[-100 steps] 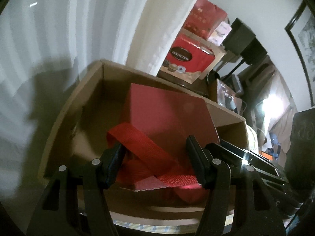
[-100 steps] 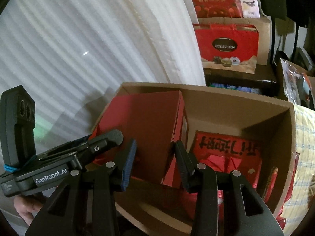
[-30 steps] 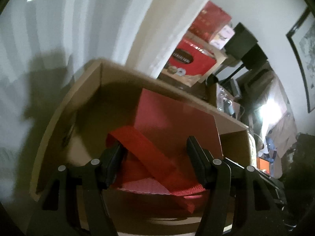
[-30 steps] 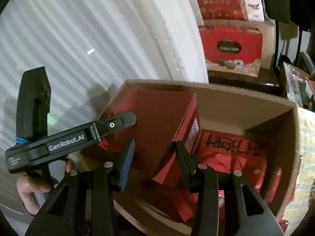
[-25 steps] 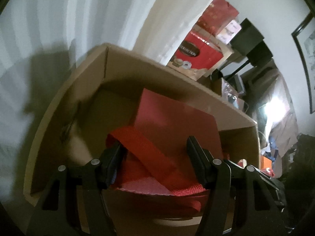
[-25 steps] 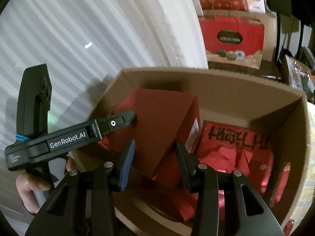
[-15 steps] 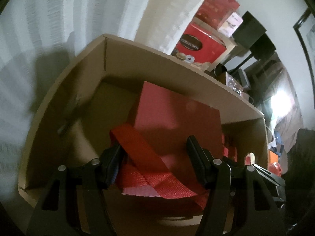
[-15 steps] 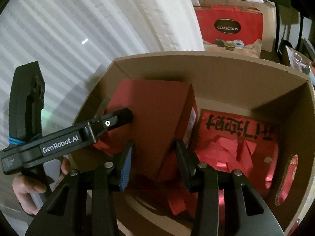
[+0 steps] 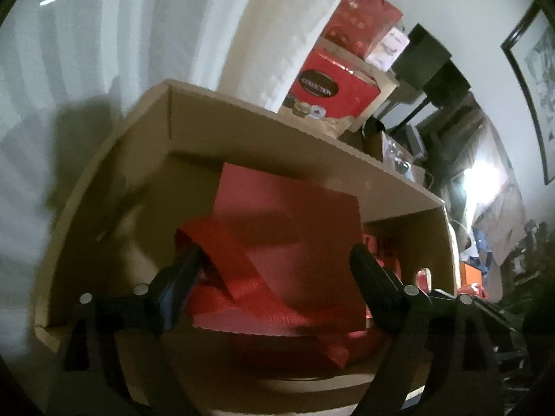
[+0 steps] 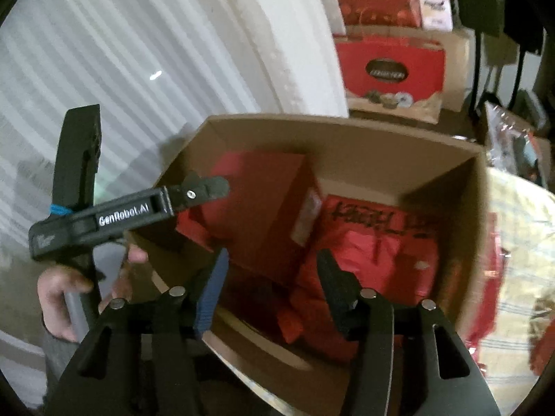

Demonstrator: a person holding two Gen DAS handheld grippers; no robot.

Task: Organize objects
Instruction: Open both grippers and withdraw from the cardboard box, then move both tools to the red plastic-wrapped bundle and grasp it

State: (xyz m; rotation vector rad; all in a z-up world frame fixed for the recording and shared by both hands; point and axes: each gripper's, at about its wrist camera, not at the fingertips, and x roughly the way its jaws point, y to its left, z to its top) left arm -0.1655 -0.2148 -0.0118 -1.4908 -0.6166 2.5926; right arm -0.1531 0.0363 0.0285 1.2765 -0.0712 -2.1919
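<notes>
Left wrist shows the cardboard box (image 9: pixel 242 131) holding my red gift bag (image 9: pixel 288 228), its ribbon handle (image 9: pixel 239 277) loose; both tongs have just been opening, left tongs (image 9: pixel 274 270) and right tongs (image 10: pixel 270 274) gripping nothing. Bag delivered, I judge; next, withdraw and fetch another item

curtain (image 10: pixel 145 55): white, pleated, hanging behind the carton, filling the left of both views
red gift box (image 9: pixel 329 86): dark oval label reading "COLLECTION", pictured sweets along its lower edge, standing right of the curtain
second red box (image 9: pixel 364 24): stacked above it, small gold pattern
pale small box (image 10: pixel 435 0): beside the second red box
picture frame (image 9: pixel 530 79): dark, on the wall at far right
checked cloth (image 10: pixel 520 242): yellowish, right of the carton
</notes>
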